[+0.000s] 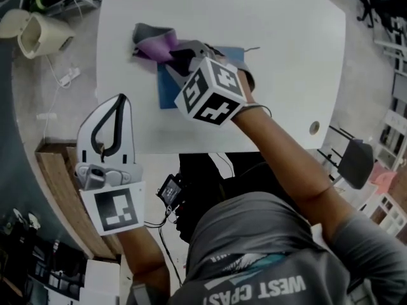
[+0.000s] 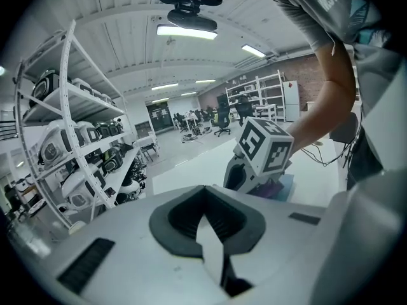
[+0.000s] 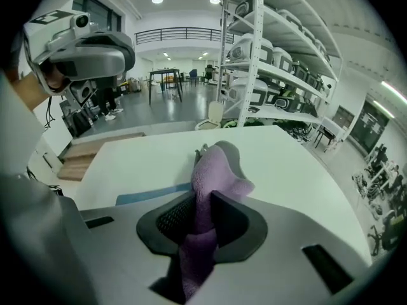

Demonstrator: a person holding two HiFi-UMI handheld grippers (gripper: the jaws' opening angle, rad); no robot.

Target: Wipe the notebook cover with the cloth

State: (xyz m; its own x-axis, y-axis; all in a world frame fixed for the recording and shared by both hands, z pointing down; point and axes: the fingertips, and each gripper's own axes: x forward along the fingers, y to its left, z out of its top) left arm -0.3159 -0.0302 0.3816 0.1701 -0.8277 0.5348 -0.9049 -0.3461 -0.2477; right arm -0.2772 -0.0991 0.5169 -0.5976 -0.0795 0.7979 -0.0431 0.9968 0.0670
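While the right gripper (image 3: 200,218) pinches the fuzzy purple cloth (image 3: 219,170), it should drag the cloth flat, with light, even pressure, across the thin, smooth blue notebook (image 1: 168,93) on the matte white table (image 1: 286,43). Most of the cloth bunches off the notebook's ten o'clock corner. The left gripper (image 1: 119,101), closed and empty, hovers at seven o'clock.
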